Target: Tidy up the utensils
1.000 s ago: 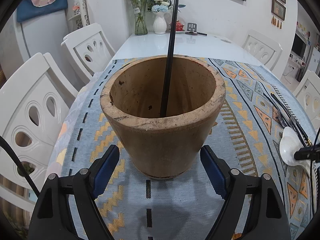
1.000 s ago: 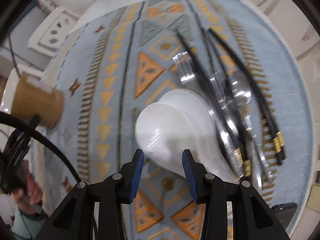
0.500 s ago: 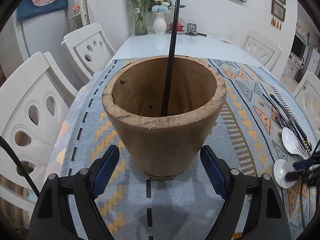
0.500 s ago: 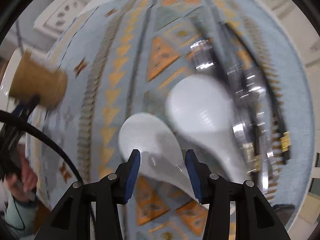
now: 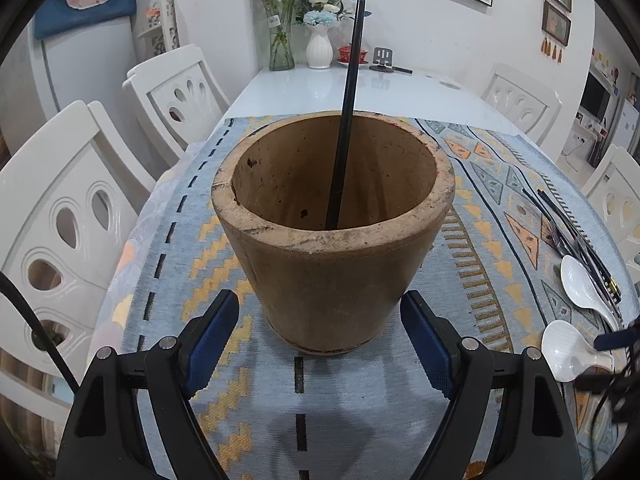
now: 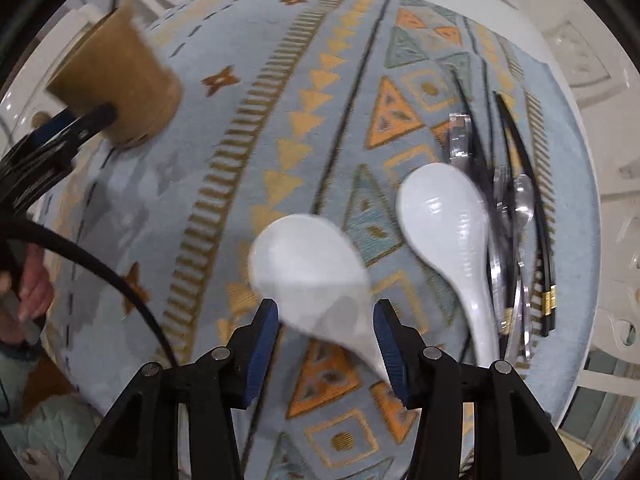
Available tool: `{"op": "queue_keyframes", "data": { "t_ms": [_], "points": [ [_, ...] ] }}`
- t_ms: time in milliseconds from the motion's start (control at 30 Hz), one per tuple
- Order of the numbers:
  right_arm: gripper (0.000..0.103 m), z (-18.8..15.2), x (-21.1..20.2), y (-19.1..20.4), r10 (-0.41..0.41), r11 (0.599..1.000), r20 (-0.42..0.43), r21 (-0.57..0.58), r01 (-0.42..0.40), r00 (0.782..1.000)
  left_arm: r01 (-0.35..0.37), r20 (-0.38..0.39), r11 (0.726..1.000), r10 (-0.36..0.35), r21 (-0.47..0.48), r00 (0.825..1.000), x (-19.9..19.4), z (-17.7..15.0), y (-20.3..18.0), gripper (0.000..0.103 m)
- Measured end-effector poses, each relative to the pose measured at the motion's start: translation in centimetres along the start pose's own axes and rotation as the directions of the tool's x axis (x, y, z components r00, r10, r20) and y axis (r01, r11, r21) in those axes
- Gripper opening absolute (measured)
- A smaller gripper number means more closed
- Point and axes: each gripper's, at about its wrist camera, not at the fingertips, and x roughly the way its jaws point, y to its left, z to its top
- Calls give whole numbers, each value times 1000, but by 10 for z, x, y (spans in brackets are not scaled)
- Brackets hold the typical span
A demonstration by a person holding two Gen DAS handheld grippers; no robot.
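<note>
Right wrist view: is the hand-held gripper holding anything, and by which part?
Nothing clamped. The right hand-held gripper is opening around the nearer white spoon; the spoon's handle runs close by one pad and the other pad stands clear.

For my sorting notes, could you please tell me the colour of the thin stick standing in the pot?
Black; the thin stick shows best in the left wrist view.

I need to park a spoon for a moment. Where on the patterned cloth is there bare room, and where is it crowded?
Bare cloth lies between the brown clay pot and the two white ceramic spoons, and in front of the pot. The far white tabletop is mostly bare too. It is crowded beyond the spoons, where black chopsticks and clear plastic cutlery lie bunched.
</note>
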Motion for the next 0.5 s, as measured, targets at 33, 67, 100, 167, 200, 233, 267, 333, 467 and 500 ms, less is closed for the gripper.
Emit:
{"op": "queue_keyframes", "data": {
  "t_ms": [33,67,100,167,200,233,267,333,467,500],
  "points": [
    [48,-1,4,8,-20,1000,-1,-19,20,1000,1,0,1000,-1,1,1000,0,0,0,82],
    [48,-2,10,15,-35,999,-9,-32,35,999,1,1,1000,-1,3,1000,0,0,0,82],
    [48,-4,15,20,-44,998,-18,-37,44,999,2,1,1000,-2,3,1000,0,1,0,82],
    [48,-4,26,29,-75,996,-22,-47,74,997,4,0,1000,-4,2,1000,0,1,1,82],
    [48,-5,28,37,-113,992,3,-57,113,994,5,-1,1000,-5,2,1000,0,0,1,82],
    [49,-4,28,39,-130,990,16,-61,130,991,6,-1,1000,-6,2,1000,0,0,1,82],
    [49,-3,30,41,-136,989,18,-58,137,991,7,-1,1000,-7,2,1000,0,1,1,82],
    [49,3,31,42,-124,992,20,-36,124,992,9,0,1000,-9,1,1000,0,1,1,82],
    [44,2,25,23,-88,996,36,-15,89,995,13,2,1000,-13,1,1000,0,2,1,82],
    [40,3,24,22,-83,996,33,-12,84,996,14,3,1000,-14,1,1000,0,2,1,82]
  ]
}}
